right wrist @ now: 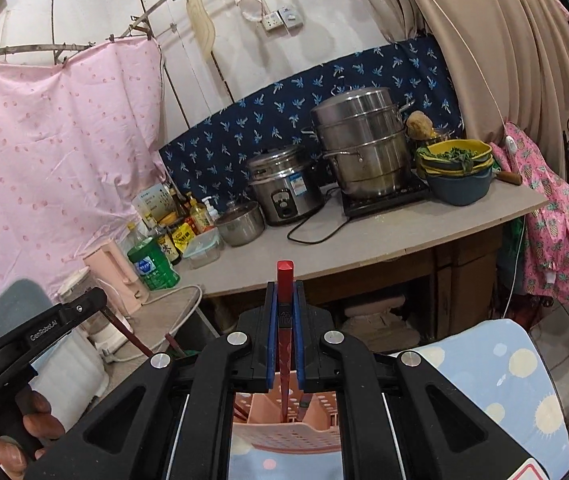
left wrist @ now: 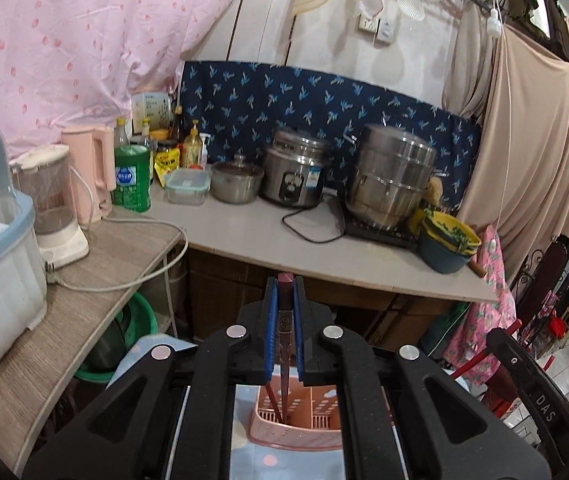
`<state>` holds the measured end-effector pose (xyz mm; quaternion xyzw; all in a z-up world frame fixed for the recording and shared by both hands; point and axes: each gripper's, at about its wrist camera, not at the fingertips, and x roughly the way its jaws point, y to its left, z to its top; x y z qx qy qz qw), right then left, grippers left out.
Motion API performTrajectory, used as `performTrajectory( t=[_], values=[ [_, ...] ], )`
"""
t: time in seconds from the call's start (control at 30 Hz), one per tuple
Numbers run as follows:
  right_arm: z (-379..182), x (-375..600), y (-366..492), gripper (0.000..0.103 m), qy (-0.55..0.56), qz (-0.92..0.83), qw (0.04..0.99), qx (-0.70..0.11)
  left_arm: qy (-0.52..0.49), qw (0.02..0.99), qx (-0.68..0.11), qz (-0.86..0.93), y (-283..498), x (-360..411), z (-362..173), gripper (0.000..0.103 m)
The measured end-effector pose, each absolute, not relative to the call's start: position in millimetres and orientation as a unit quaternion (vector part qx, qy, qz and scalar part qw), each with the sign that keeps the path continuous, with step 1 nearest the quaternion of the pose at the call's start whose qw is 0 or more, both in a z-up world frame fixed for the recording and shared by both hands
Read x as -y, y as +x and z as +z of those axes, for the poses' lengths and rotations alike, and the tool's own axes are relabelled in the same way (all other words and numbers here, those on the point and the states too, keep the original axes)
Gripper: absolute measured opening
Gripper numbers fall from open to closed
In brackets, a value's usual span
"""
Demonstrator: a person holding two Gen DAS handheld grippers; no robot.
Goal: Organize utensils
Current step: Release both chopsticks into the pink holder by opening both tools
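Evidently each gripper carries one chopstick toward the pink slotted utensil holder [left wrist: 296, 424], which stands low and close beneath both tools on a pale blue spotted cloth [right wrist: 496, 364]. The left gripper [left wrist: 284, 304] has its blue pads [left wrist: 271, 320] pressed narrowly on a dark red chopstick [left wrist: 285, 344], gripped partway along its length so the square butt rises above the fingertips and the tapered end hangs down into the holder's mouth. That grip leaves the tip free to be steered into a compartment. Another chopstick already leans inside the holder beside it.

The right gripper [right wrist: 284, 304] is likewise clamped tight on a red chopstick [right wrist: 284, 352], butt up and tip down among the holder's dividers; which compartment it enters cannot be told, since the gripper frame hides the base.

Both tools tilt gently downward and face the kitchen counter [left wrist: 268, 240] with its steamer pot [left wrist: 392, 176] and rice cooker [left wrist: 296, 172]. In the right wrist view the left tool's black handle appears at the lower left, with the person's hand [right wrist: 36, 420] wrapped around it, so the two grippers sit side by side over the holder. The likely next step is to lower and release.
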<state>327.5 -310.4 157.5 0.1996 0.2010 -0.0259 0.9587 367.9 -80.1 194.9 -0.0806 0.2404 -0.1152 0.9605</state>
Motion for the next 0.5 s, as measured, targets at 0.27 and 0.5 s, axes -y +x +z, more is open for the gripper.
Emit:
performTrajectory(
  t=[0.27,0.5],
  values=[
    [139.7,310.8,329.1,0.013,0.199,-0.032,0.955,-0.217,-0.075,0.954,-0.268,-0.110,374.2,80.9,167.4,0.009],
    [148.6,308.4,314.0,0.019,0.197,-0.028,0.958,-0.206,-0.075,0.954,-0.270,-0.103,366.3,76.3,166.0,0.029]
  ],
)
